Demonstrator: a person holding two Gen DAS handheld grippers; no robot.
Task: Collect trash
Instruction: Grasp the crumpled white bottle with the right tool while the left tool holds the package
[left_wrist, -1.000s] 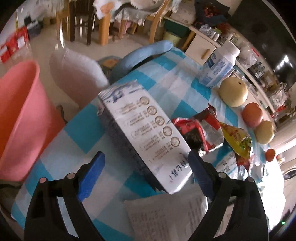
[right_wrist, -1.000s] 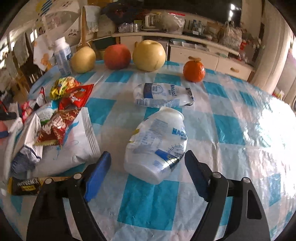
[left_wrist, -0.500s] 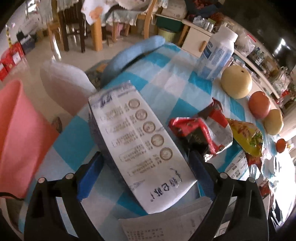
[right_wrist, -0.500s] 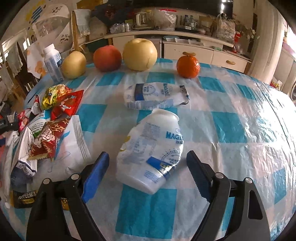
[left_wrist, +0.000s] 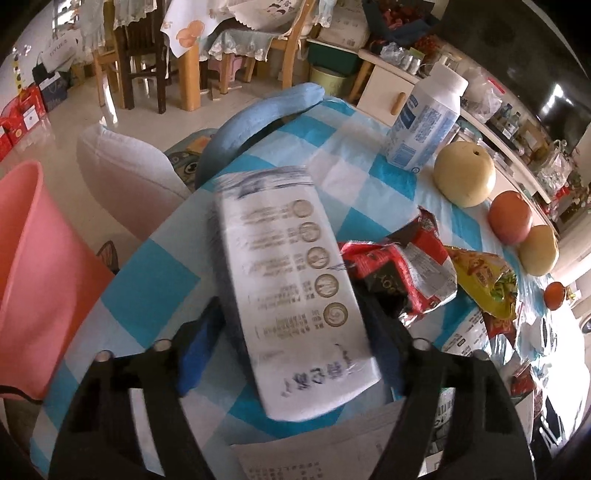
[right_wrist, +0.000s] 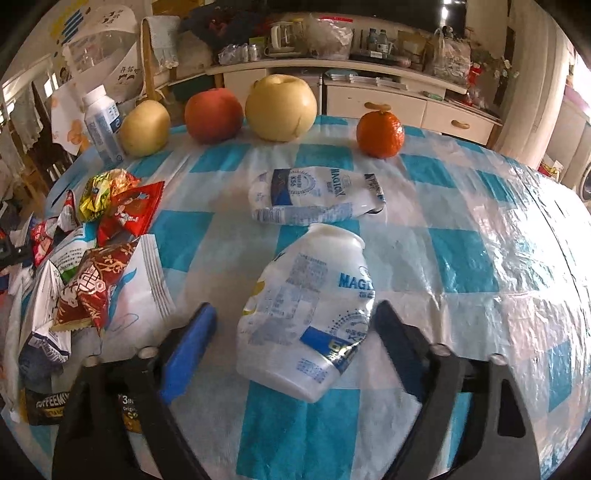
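A white carton (left_wrist: 295, 280) with round printed emblems lies on the blue-and-white checked table (left_wrist: 147, 280). My left gripper (left_wrist: 291, 310) is closing, and its blue pads (left_wrist: 195, 350) touch the carton's two long sides. In the right wrist view a crushed white plastic bottle (right_wrist: 306, 314) with blue print lies between the fingers of my right gripper (right_wrist: 294, 308). That gripper is closing too; a gap still shows on the bottle's left side. A flattened white bottle (right_wrist: 317, 199) lies just beyond it.
A pink bin (left_wrist: 37, 258) stands off the table's left edge. Snack wrappers (left_wrist: 402, 273) and a yellow packet (left_wrist: 484, 280) lie right of the carton, and a printed paper (left_wrist: 325, 450) lies under it. An upright bottle (left_wrist: 424, 122), pears, an apple and an orange (right_wrist: 380, 134) line the far edge.
Both grippers' jaws have come inward. The left pads have closed onto the carton, which has swung a little more upright in the view. The right fingers have narrowed around the crushed bottle.
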